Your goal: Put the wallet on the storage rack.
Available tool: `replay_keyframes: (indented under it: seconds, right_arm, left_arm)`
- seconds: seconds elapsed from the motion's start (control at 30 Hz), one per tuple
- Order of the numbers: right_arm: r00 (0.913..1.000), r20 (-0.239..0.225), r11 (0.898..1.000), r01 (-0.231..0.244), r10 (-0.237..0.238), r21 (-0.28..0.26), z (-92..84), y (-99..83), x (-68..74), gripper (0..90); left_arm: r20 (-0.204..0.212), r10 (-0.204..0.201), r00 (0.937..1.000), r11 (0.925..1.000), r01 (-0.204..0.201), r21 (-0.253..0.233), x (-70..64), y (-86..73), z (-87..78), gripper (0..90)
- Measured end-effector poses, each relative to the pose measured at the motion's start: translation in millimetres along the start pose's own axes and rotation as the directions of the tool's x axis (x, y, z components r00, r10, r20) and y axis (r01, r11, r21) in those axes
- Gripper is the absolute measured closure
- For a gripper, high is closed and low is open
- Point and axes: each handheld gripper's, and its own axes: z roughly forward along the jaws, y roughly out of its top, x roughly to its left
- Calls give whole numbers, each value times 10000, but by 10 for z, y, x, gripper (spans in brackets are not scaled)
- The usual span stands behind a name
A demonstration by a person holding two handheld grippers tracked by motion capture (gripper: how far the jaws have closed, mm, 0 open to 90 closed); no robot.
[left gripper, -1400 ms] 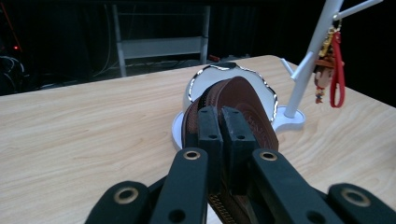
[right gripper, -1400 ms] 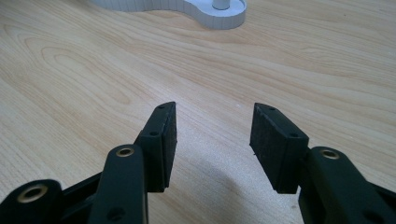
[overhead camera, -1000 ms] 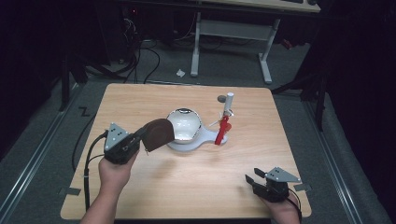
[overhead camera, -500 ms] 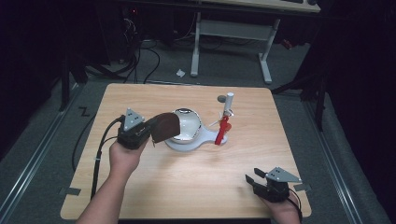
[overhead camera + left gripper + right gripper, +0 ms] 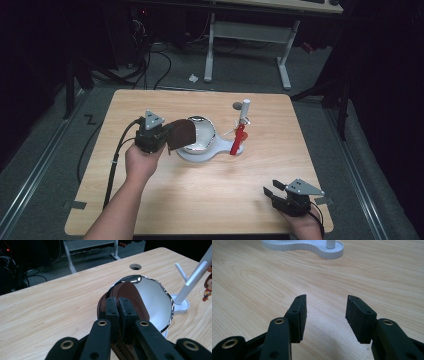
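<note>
On the table [image 5: 200, 200], the white stand [image 5: 212, 152] with its mirror [image 5: 200, 134] sits at centre. Your left gripper [image 5: 159, 134], at its 9 o'clock, clamps a brown pouch [image 5: 181, 135] against the mirror's rim. Your right gripper [image 5: 275, 192], at 5 o'clock, gapes empty.

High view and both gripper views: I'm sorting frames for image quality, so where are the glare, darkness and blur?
High view: the light wooden table is lit and the floor around it falls into darkness. Left gripper view: the shiny silver bowl shows a bright glint on its rim; the round brown leather pouch is sharp. Right gripper view: the right gripper is sharp, with a soft shadow beneath.
</note>
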Motion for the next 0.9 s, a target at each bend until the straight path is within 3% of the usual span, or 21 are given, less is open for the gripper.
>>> replay_keyframes:
  seconds: [0.43, 0.9]
  right_arm:
    - [10000, -35, 10000, 36, -36, -86, -22, 4, 21, 519]
    - [9999, -124, 9999, -85, 84, -66, -15, -5, 0, 519]
  left_arm:
    - [-185, -179, 9997, 9997, 181, 131, -81, 35, 41, 867]
    - [-455, -294, 9985, 9994, 302, 160, -160, 68, 316, 867]
